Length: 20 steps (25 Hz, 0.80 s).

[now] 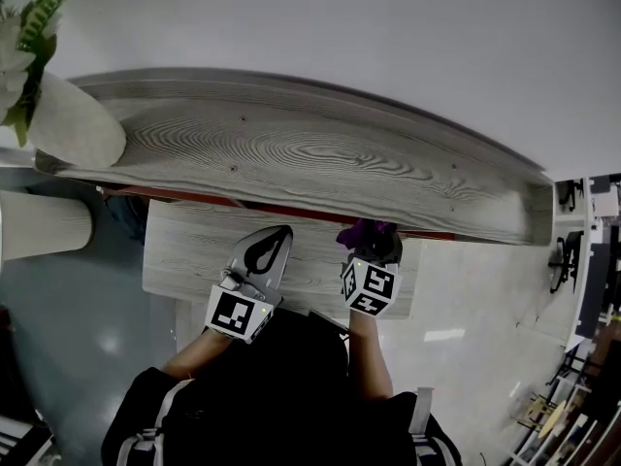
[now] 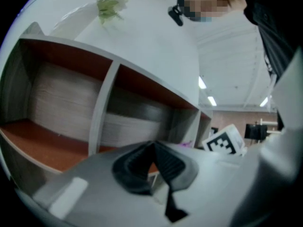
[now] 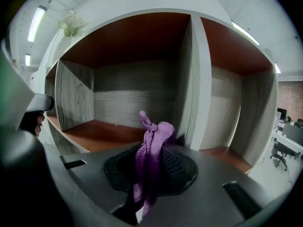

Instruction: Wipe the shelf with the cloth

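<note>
White vase [image 1: 73, 124] noted at head view's upper left, green-and-white plant [image 1: 27, 37] held in it. Second pale cylinder [image 1: 44, 223] seen lower in frame. Glossy pale floor [image 1: 466, 309] visible below. Dark office chairs [image 1: 563, 260] seen at far right. Ceiling light strips [image 3: 35, 22] lit.

Grey woodgrain shelf [image 1: 320, 158], long top running left to right. White vase [image 1: 73, 124] stands on its left end, plant [image 1: 29, 27] in it. Inside: red-brown floor [image 3: 109, 131] and ceiling, grey back wall, upright divider [image 3: 191, 79] between two compartments. Lower grey board [image 1: 194, 250] sticks out in front.
</note>
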Available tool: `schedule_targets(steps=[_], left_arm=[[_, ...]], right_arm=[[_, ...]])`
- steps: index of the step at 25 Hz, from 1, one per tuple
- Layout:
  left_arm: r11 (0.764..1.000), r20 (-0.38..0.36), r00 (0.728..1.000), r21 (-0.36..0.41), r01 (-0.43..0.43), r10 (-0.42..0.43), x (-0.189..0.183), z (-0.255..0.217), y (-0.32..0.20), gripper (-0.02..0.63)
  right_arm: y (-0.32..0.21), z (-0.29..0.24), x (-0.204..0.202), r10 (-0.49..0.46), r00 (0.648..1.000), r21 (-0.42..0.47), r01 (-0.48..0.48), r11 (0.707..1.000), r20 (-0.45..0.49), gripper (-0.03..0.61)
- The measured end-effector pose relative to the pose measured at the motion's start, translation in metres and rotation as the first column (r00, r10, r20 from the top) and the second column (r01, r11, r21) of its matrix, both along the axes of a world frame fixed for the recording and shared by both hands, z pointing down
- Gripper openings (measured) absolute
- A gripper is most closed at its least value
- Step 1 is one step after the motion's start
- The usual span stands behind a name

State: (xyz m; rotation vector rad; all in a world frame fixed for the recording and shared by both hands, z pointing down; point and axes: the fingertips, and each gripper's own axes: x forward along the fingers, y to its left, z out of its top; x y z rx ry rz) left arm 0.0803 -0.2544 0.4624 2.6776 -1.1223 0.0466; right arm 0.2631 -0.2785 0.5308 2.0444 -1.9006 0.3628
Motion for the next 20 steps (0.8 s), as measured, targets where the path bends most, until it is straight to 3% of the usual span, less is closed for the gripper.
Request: schedule_targets(steps=[10, 20], left_arm=[[0.999, -0.039, 0.998, 0.014, 0.050, -0.049, -0.024, -0.005, 0.002, 0.005], [0.992, -0.032, 0.992, 0.014, 0.122, -0.121, -0.068, -0.005, 0.009, 0.005]], right_arm=[[-0.014, 0.001, -0.030, -0.069, 0.995, -0.064, 0.065, 0.996, -0.066, 0.049], [-0.026, 0.003, -0.095, -0.203, 0.977, -0.114, 0.195, 0.974, -0.066, 0.049]])
